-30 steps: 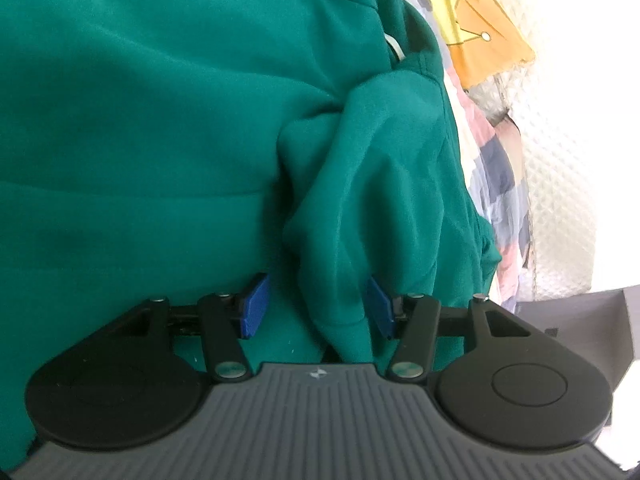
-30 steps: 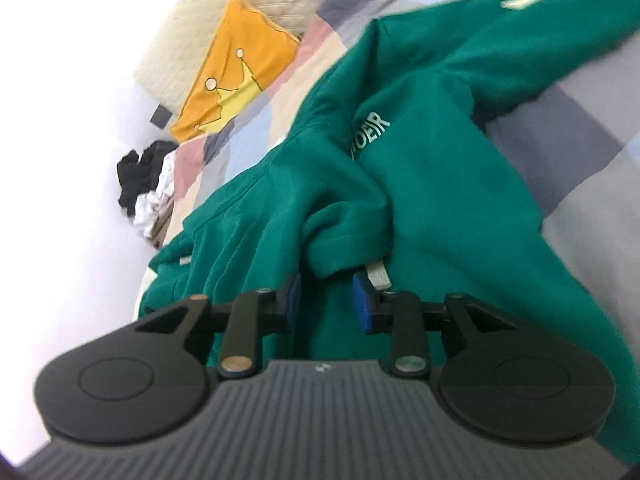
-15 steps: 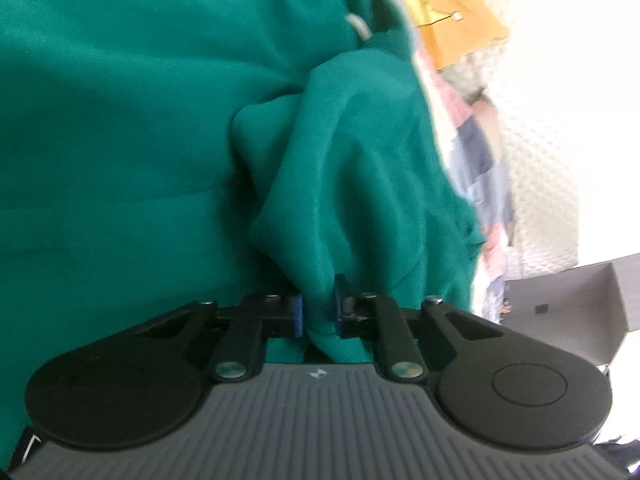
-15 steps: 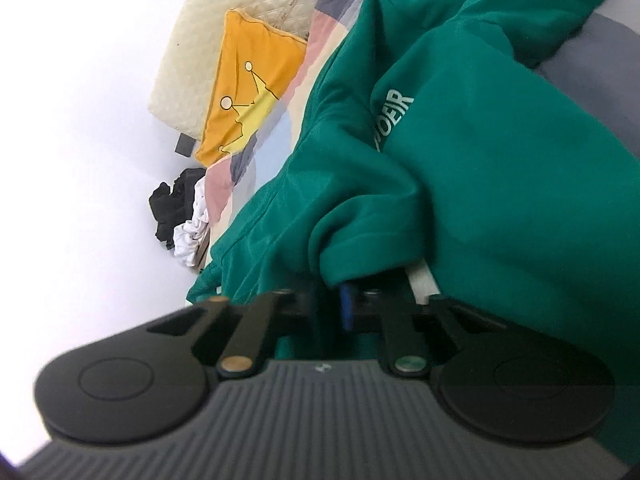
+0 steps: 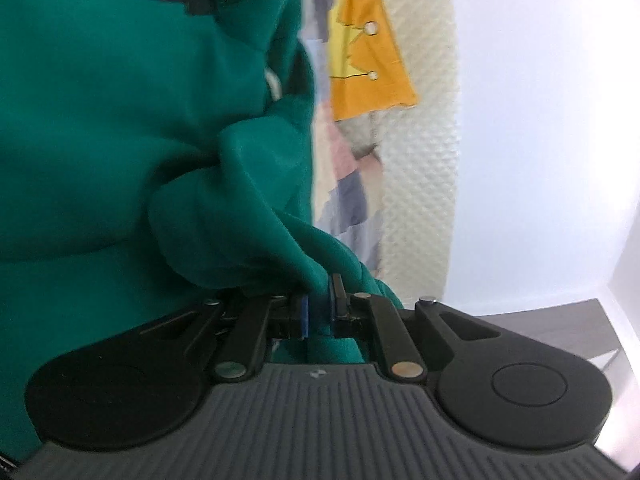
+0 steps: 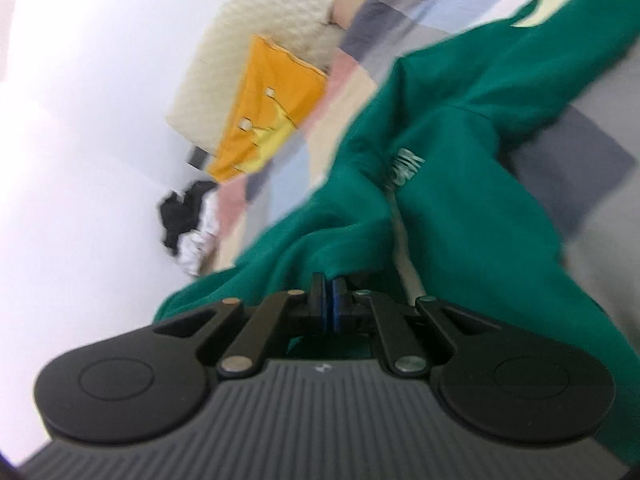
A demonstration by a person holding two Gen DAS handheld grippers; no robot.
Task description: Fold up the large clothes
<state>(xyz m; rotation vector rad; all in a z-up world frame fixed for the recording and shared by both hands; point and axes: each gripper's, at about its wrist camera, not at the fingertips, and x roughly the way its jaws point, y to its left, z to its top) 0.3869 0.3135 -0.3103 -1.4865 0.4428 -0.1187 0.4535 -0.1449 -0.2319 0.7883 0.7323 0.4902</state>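
Note:
A large green sweatshirt (image 5: 120, 120) fills the left of the left wrist view, bunched into thick folds. My left gripper (image 5: 318, 304) has its jaws closing on a fold of it, and the blue pads press on the cloth between them. In the right wrist view the same sweatshirt (image 6: 460, 240) stretches away over the bed, with pale lettering on it. My right gripper (image 6: 329, 300) is shut on another bunched edge of the cloth, close to a pale drawstring (image 6: 404, 248). What lies under the garment is hidden.
A checked bed cover (image 6: 580, 152) lies under the sweatshirt. An orange pillow with a crown (image 6: 272, 120) leans on a cream quilted headboard (image 6: 280, 12). A black and white clothes pile (image 6: 188, 224) lies by the wall. Dark furniture (image 5: 560, 320) stands at the right.
Both grippers went from open around folds of the green sweatshirt to pinching them. The left view has swung towards the headboard and wall, and the right gripper has lifted the cloth a little.

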